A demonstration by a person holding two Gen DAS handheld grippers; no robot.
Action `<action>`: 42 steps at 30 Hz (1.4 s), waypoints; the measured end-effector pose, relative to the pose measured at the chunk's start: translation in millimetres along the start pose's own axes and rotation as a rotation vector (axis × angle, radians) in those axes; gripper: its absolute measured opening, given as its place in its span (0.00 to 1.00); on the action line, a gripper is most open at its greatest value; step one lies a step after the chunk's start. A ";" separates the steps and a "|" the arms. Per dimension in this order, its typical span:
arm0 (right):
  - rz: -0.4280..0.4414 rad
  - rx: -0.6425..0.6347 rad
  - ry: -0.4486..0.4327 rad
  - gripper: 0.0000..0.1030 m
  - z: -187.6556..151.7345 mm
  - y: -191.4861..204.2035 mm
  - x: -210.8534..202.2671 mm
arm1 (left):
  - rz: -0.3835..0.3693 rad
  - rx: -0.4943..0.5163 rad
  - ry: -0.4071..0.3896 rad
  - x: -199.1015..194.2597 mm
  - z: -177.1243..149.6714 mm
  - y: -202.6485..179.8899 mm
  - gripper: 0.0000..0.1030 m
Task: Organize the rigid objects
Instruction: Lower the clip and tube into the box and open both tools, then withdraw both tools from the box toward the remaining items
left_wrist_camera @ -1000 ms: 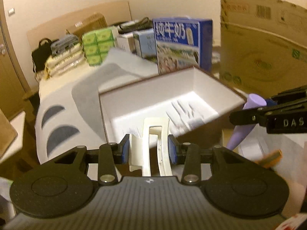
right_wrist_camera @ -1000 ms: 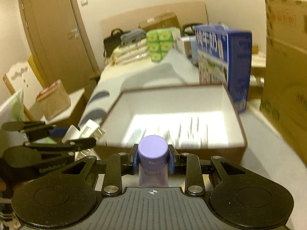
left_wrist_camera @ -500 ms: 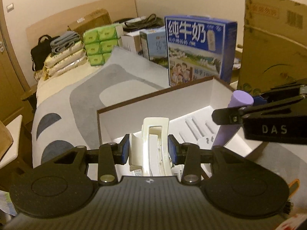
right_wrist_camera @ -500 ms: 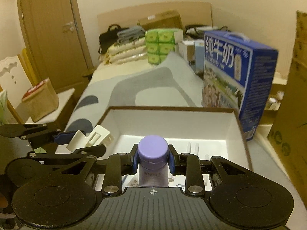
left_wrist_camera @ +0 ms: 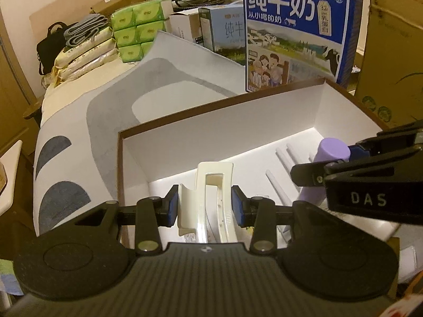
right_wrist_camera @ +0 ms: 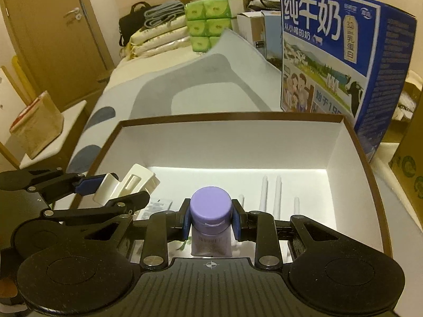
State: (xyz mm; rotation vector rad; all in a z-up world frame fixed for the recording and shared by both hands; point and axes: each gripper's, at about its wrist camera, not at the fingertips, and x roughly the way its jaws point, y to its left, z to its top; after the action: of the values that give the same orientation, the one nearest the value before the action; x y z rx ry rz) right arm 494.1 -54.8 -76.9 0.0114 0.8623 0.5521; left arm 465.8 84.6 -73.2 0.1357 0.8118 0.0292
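My left gripper (left_wrist_camera: 205, 204) is shut on a cream plastic hair clip (left_wrist_camera: 211, 185) and holds it over the near left part of an open white box with a brown rim (left_wrist_camera: 211, 108). My right gripper (right_wrist_camera: 210, 218) is shut on a purple-capped tube (right_wrist_camera: 210, 207) and holds it over the box's (right_wrist_camera: 230, 117) near middle. In the left wrist view the right gripper (left_wrist_camera: 351, 155) and the tube (left_wrist_camera: 331, 150) are at the right. In the right wrist view the left gripper (right_wrist_camera: 105, 187) with the clip (right_wrist_camera: 134, 182) is at the left.
White sticks (right_wrist_camera: 269, 192) and a small packet (right_wrist_camera: 156, 206) lie on the box floor. A blue milk carton box (right_wrist_camera: 341, 50) stands behind the box. A cardboard box (left_wrist_camera: 394, 52) is at the right. A grey-patterned sheet (left_wrist_camera: 105, 121) covers the bed at the left.
Both grippers have moved forward and down over the box with their objects still held. The box now fills more of both views.
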 end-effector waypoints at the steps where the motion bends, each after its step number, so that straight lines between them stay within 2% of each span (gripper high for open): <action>1: -0.009 -0.004 -0.013 0.26 1.1 0.3 1.7 | 0.003 0.001 0.004 3.5 0.9 -0.9 0.35; 4: -0.041 0.003 -0.051 0.28 5.9 -0.1 2.0 | -0.001 0.007 0.000 9.2 2.9 -2.8 0.36; 8: -0.034 0.040 -0.081 0.46 6.7 -5.2 -7.3 | -0.010 0.005 -0.005 8.0 3.7 0.0 0.39; 11: -0.023 0.059 -0.087 0.50 -1.1 -8.2 -17.8 | -0.017 0.004 -0.009 1.3 0.5 2.9 0.42; 15: -0.001 0.064 -0.088 0.53 -13.4 -5.6 -32.0 | -0.031 -0.012 -0.018 -14.8 -5.9 6.1 0.47; 27: 0.028 0.077 -0.145 0.57 -49.9 8.8 -95.8 | -0.059 -0.056 -0.081 -91.8 -17.9 8.8 0.50; 36: 0.038 0.099 -0.203 0.59 -72.0 21.5 -148.8 | -0.056 -0.043 -0.143 -155.1 -32.1 -1.8 0.52; 42: 0.048 0.116 -0.216 0.59 -89.7 29.6 -181.1 | -0.074 -0.042 -0.156 -188.1 -47.4 -10.3 0.54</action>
State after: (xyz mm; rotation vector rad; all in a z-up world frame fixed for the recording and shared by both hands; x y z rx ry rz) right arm 321.7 -132.2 0.5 0.1947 0.6832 0.5339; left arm 301.7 64.9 28.9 0.0672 0.6591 -0.0341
